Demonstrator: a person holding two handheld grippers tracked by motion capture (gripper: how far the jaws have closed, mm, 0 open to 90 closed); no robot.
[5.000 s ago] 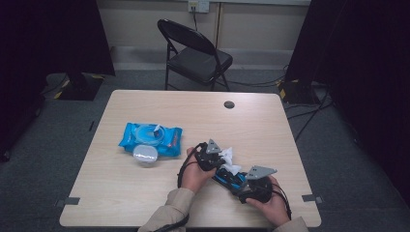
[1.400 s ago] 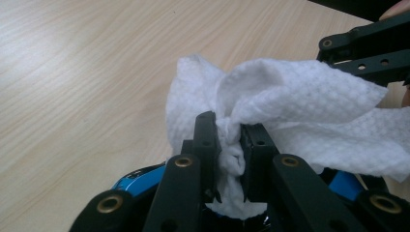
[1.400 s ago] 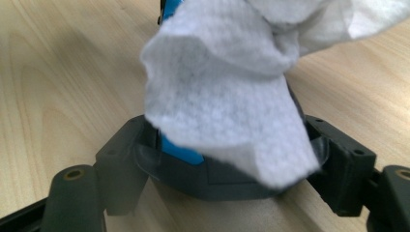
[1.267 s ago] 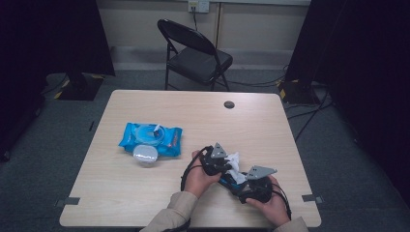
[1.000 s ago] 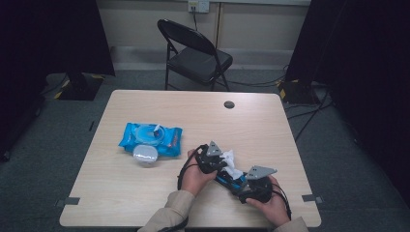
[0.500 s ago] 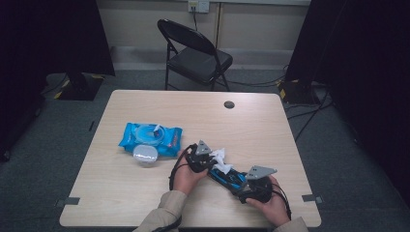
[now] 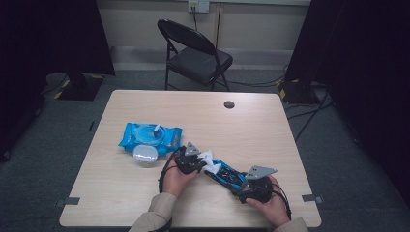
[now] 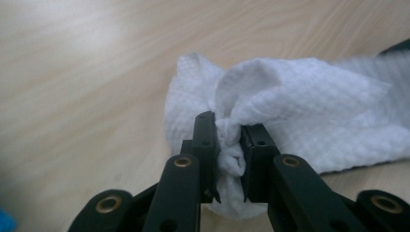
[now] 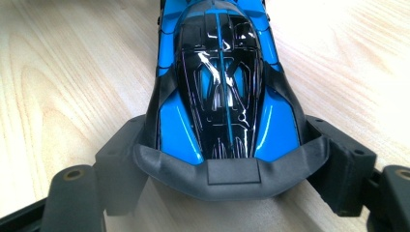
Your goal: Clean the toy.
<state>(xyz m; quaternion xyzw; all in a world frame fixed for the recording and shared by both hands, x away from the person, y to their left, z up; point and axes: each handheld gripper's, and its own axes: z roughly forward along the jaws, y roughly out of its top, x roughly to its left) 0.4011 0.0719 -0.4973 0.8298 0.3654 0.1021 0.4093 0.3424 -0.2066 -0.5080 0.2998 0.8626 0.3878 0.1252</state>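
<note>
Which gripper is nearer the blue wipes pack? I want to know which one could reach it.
Left. The left gripper, shut on a white wipe, sits just right of the wipes pack. The right gripper, clamping the blue toy car, is farther toward the table's right edge.

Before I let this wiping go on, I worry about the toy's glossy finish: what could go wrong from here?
The left gripper pinches only a small bunch of the white wet wipe; a hard rub may pull it free. The right gripper clamps the blue toy race car at one end only, so pushing at the far end could pivot it. If the loose wipe slips aside, the jaws might scrape the shell.
</note>
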